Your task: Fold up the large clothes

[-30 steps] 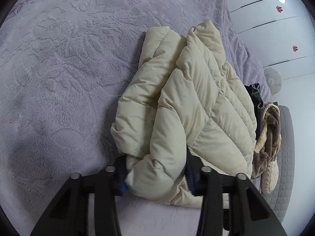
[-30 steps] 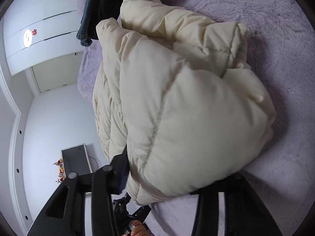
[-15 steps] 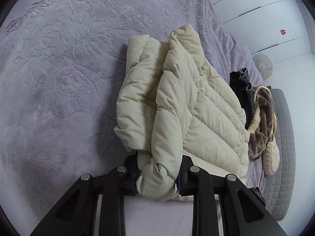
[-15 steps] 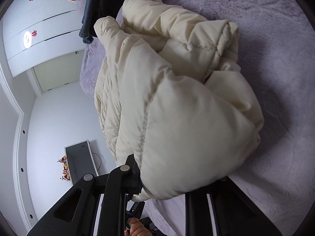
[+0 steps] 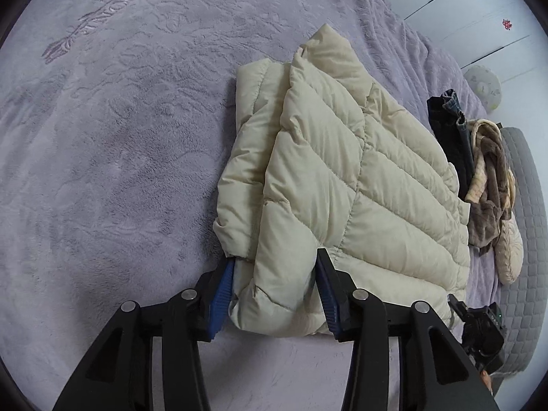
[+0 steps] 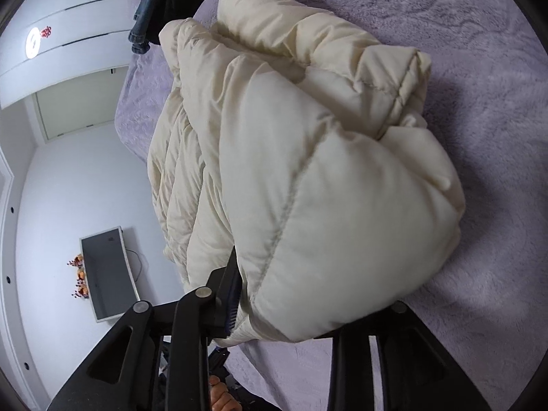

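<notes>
A cream puffer jacket (image 5: 342, 188) lies folded into a thick bundle on the purple plush bedspread (image 5: 120, 137). My left gripper (image 5: 274, 274) straddles the jacket's near corner; its jaws are opening, and the left blue pad (image 5: 224, 287) stands clear of the fabric with its face showing. In the right wrist view the same jacket (image 6: 308, 171) bulges between the jaws of my right gripper (image 6: 315, 284), which are also opening. The left blue pad (image 6: 233, 298) sits beside the fabric, and the right finger is hidden under the bulge.
Dark jeans (image 5: 448, 130) and a brown and cream garment pile (image 5: 489, 178) lie beyond the jacket, by a grey quilted bed edge (image 5: 527, 239). The right wrist view shows the jeans (image 6: 150, 10), a screen (image 6: 106, 270) on the white wall, and a hand (image 6: 219, 397) below.
Both pairs of jaws have spread after squeezing the jacket, and the puffed fabric has swelled out between them. Both views have drawn back and up a little; the jacket stays on the bed.
</notes>
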